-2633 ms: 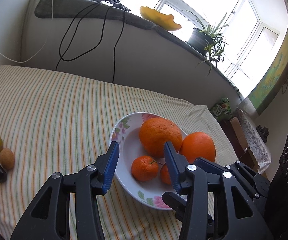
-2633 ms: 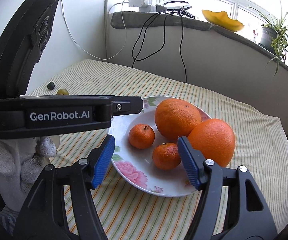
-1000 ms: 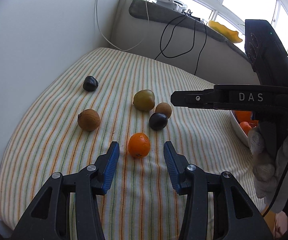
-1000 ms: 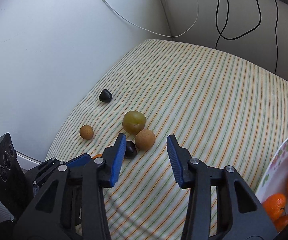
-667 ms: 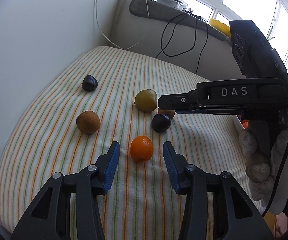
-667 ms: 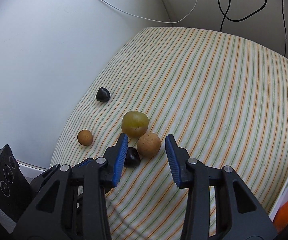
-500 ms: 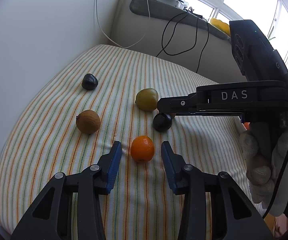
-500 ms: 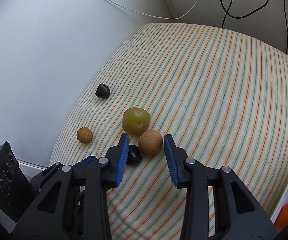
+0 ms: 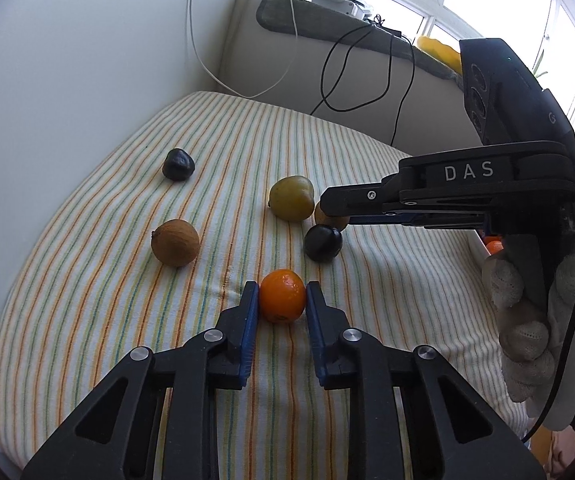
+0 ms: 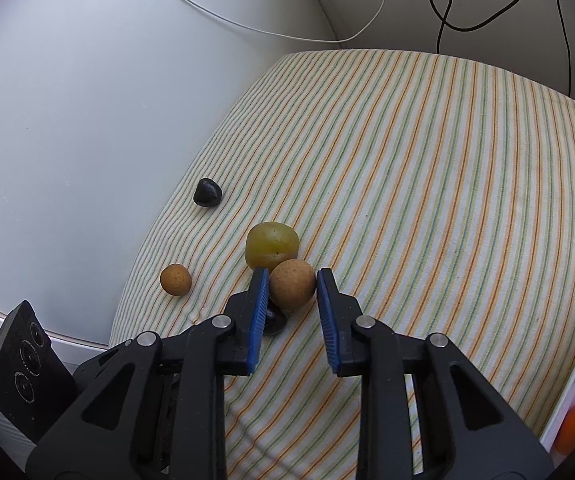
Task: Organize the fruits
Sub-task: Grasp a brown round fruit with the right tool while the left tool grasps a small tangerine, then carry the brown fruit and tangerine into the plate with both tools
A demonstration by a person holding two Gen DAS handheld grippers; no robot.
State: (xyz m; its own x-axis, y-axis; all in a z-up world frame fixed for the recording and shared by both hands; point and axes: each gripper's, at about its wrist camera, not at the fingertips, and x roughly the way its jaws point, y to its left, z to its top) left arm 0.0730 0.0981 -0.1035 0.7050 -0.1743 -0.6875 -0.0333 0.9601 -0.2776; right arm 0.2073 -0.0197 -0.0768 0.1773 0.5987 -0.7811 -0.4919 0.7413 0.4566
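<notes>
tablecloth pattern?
Thin orange and green stripes on cream tablecloth; clearest in the right wrist view.

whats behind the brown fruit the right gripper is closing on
Directly behind the brown fruit between the right gripper fingers sits the yellow-green fruit, appearing to touch it. Its lower edge is covered, so the contact point cannot be seen.

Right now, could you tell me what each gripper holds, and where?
The left gripper pinches the orange at its sides. The right gripper brackets the brown fruit at its sides.
</notes>
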